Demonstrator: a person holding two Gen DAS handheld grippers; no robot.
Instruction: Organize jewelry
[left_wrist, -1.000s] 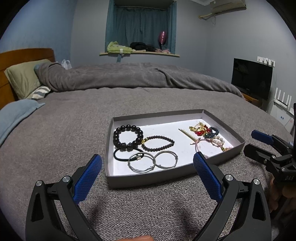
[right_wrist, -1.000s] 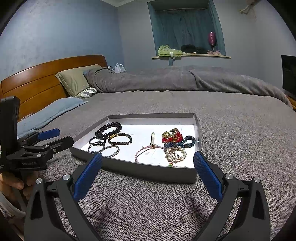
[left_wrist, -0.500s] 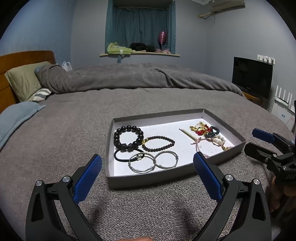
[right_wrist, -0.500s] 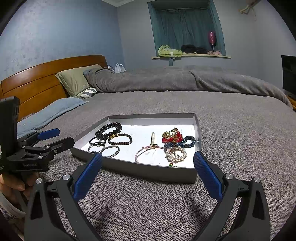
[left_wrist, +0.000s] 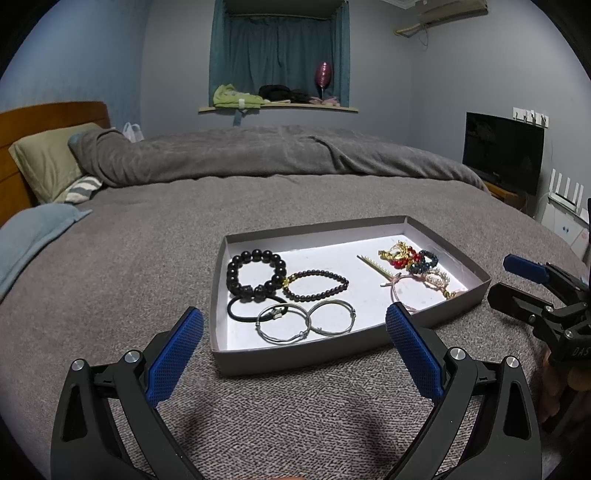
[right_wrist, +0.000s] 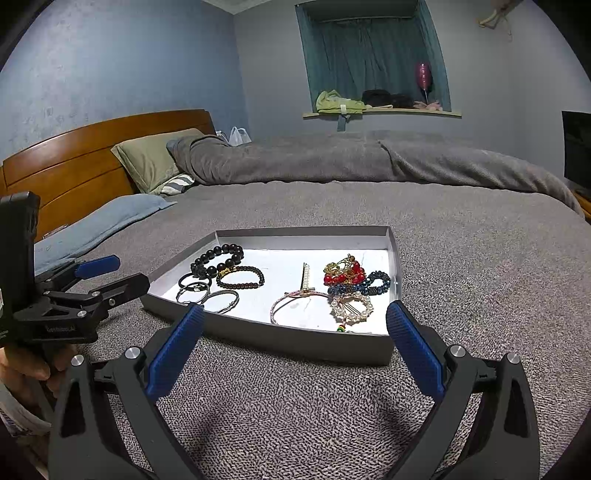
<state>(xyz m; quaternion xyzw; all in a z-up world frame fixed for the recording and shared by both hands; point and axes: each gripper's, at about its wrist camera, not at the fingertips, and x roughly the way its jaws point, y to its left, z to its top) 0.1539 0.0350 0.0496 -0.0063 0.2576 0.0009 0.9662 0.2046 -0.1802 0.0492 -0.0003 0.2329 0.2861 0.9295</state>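
Grey tray (left_wrist: 295, 356) on a grey bedspread (left_wrist: 129, 266), holding all the jewelry. Left part: black bead bracelet (left_wrist: 256, 273), dark bead bracelet (left_wrist: 316, 285), black hair tie (left_wrist: 240, 312) and two silver bangles (left_wrist: 306, 320), partly overlapping. Right part: tangled cluster of red beads (right_wrist: 343, 275), blue beads (right_wrist: 369, 284), pearl ring (right_wrist: 351, 308), pink bangle (right_wrist: 295, 304) and hair pin (right_wrist: 305, 275). Left gripper (left_wrist: 294, 334) and right gripper (right_wrist: 295, 332) hover before the tray's near wall, both released with fingers wide apart and nothing between them. Pillow (right_wrist: 151, 158) and headboard (right_wrist: 74, 155) lie beyond
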